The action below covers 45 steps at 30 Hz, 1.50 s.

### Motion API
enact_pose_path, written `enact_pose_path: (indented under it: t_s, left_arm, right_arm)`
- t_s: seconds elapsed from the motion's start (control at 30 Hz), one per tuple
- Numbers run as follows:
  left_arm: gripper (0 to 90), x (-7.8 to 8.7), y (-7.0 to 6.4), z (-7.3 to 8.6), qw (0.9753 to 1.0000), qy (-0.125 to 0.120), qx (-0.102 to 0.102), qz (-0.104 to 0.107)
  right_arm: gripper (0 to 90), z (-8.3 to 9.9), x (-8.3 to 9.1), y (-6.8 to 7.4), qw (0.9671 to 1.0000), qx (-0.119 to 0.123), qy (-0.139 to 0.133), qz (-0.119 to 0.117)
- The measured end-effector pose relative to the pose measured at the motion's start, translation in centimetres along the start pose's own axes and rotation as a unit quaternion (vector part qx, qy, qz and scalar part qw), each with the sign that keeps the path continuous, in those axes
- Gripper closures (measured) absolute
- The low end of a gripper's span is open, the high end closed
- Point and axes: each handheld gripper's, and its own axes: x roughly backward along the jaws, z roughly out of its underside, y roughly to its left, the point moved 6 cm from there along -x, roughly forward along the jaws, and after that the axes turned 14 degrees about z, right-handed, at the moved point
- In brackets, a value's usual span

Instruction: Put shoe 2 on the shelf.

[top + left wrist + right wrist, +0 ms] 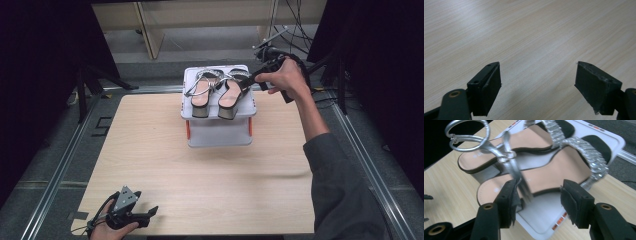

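A: What is seen from the high view?

B: A pale wooden table point(200, 170) is shown, with a white plastic box point(220, 132) set upside-down at its far middle. Two sandals are laid on top of it, side by side: the left sandal point(201, 95) and the right sandal point(231, 95), both with tan insoles and grey block heels. The right gripper point(250, 79) is held at the right sandal's far end. The left gripper point(150, 212) is rested at the near left edge, well apart from the box.

A: And what is added by the left gripper view?

B: Only bare wood grain is met there; the left gripper point(537, 85) is seen with its jaws spread wide and nothing between them.

A: What is added by the right gripper view?

B: Detail lost from above is given. The right gripper point(537, 197) is shown with jaws apart; the nearer sandal point(544, 173) lies just ahead of them, and its silver metallic ankle strap point(514, 167) hangs against one jaw. A glittering, stone-set band point(589, 157) is seen across the toe. No clamping is shown.
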Motion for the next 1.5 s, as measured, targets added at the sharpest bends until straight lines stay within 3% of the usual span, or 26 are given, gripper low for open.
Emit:
enact_pose_path:
  t_s: [0.07, 0.1, 0.13, 0.17, 0.23, 0.37, 0.4, 0.53, 0.67, 0.8, 0.9, 1.1, 1.2, 1.23, 1.43, 1.5]
  left_arm:
    - [20.4, 0.0, 0.0, 0.0, 1.0, -0.001, 0.002, 0.001]
    - [20.4, -0.1, 0.0, 0.0, 1.0, -0.002, 0.005, 0.0]
    - [20.4, -0.1, 0.0, 0.1, 1.0, -0.003, 0.008, 0.002]
    - [20.4, -0.1, 0.0, 0.1, 1.0, 0.003, 0.003, 0.001]
    - [20.4, -0.1, 0.0, 0.1, 1.0, 0.003, 0.003, 0.0]
    - [20.4, -0.1, 0.0, 0.1, 1.0, 0.0, 0.004, 0.001]
    - [20.4, -0.2, -0.1, 0.1, 0.9998, -0.007, 0.013, 0.01]
    - [20.4, -0.1, 0.0, 0.1, 1.0, 0.0, 0.003, 0.003]
    - [20.4, -0.1, 0.0, 0.1, 1.0, -0.002, 0.004, 0.001]
    - [20.4, -0.1, -0.1, 0.1, 1.0, -0.002, 0.006, 0.003]
    - [20.4, -0.1, -0.1, 0.1, 1.0, -0.002, 0.007, 0.004]
    - [20.4, -0.1, -0.1, 0.0, 1.0, 0.001, 0.003, 0.002]
    - [20.4, -0.1, -0.1, 0.1, 1.0, 0.001, 0.002, 0.002]
    - [20.4, -0.1, -0.1, 0.1, 1.0, 0.001, 0.003, 0.001]
    - [20.4, -0.1, -0.1, 0.1, 1.0, -0.001, 0.004, 0.002]
    - [20.4, -0.1, -0.1, 0.0, 1.0, -0.003, 0.006, 0.004]
  right_arm:
    - [46.2, 0.2, 0.0, -0.4, 1.0, -0.003, 0.0, 0.005]
    - [47.5, 1.0, -0.3, -1.7, 0.9992, -0.007, 0.012, 0.038]
    - [47.5, 1.0, -0.3, -1.7, 0.9992, -0.007, 0.012, 0.038]
    - [50.8, 1.7, -0.9, -2.8, 0.997, -0.019, 0.031, 0.069]
    - [51.3, 1.9, -1.3, -3.1, 0.9963, -0.022, 0.037, 0.074]
    - [60.0, 2.4, -3.8, -4.7, 0.9938, -0.041, 0.031, 0.099]
    - [60.2, 2.4, -4.2, -4.8, 0.9934, -0.044, 0.028, 0.102]
    - [60.6, 2.3, -5.7, -5.2, 0.9918, -0.061, 0.023, 0.11]
    - [60.6, 2.2, -6.3, -5.4, 0.9901, -0.065, 0.02, 0.123]
    - [59.8, 2.1, -7.2, -5.3, 0.9884, -0.067, 0.038, 0.131]
    - [59.2, 1.8, -8.0, -5.4, 0.9858, -0.063, 0.038, 0.151]
    - [59.5, 1.6, -8.3, -5.3, 0.985, -0.073, 0.034, 0.153]
    - [59.3, 1.4, -8.5, -5.2, 0.9851, -0.063, 0.029, 0.157]
    - [58.6, 1.4, -8.5, -5.1, 0.9845, -0.072, 0.031, 0.157]
    - [54.3, 1.4, -8.6, -5.4, 0.9841, -0.06, 0.027, 0.165]
    - [50.1, 1.6, -8.3, -5.5, 0.9841, -0.073, 0.03, 0.159]
